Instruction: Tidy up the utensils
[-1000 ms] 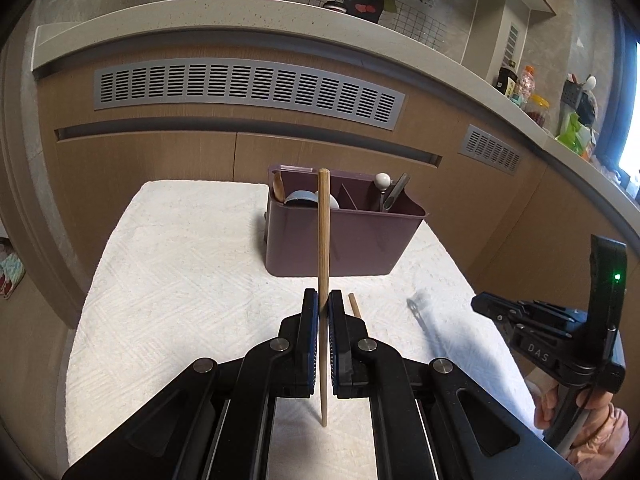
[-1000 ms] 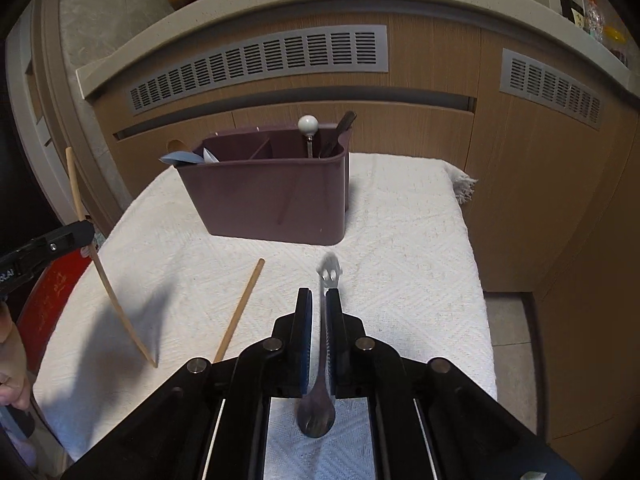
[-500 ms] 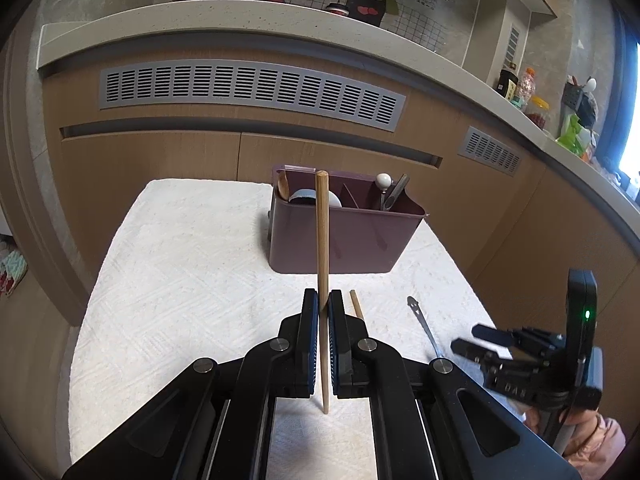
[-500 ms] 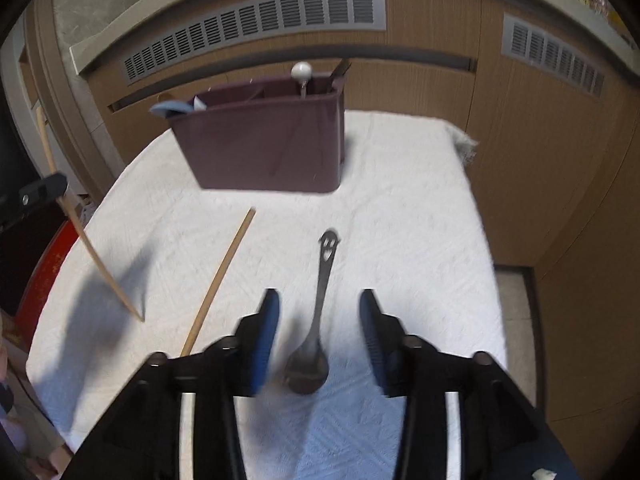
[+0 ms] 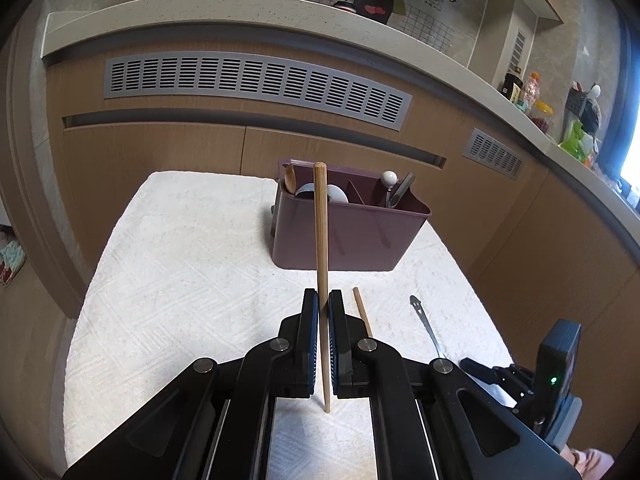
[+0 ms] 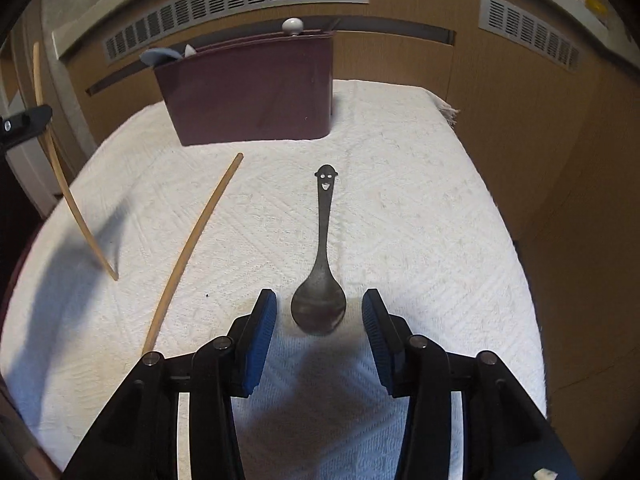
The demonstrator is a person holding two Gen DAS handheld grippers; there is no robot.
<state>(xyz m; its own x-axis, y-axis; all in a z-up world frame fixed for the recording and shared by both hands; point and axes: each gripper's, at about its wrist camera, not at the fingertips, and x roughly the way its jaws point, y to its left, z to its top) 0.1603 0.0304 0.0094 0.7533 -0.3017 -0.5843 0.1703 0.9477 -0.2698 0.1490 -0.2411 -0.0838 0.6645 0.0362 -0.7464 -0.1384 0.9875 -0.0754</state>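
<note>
Now the right gripper (image 6: 319, 314), jaws newly spread wide, has released the dark metal smiley-handled spoon (image 6: 322, 268) onto the white-towelled desk (image 6: 420, 208). Meanwhile the left gripper (image 5: 324, 332) stays clamped on an upright wooden chopstick (image 5: 321, 240), probably next for the maroon plastic caddy (image 5: 348, 236).

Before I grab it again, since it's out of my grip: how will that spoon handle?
The spoon looks like thin metal, so probably stiff and light. Lying flat on the towel, it may be hard to get under. Its smooth handle could slip between the pads.

Maroon caddy (image 5: 348, 236), white diamond-weave cloth (image 5: 180, 280)
</note>
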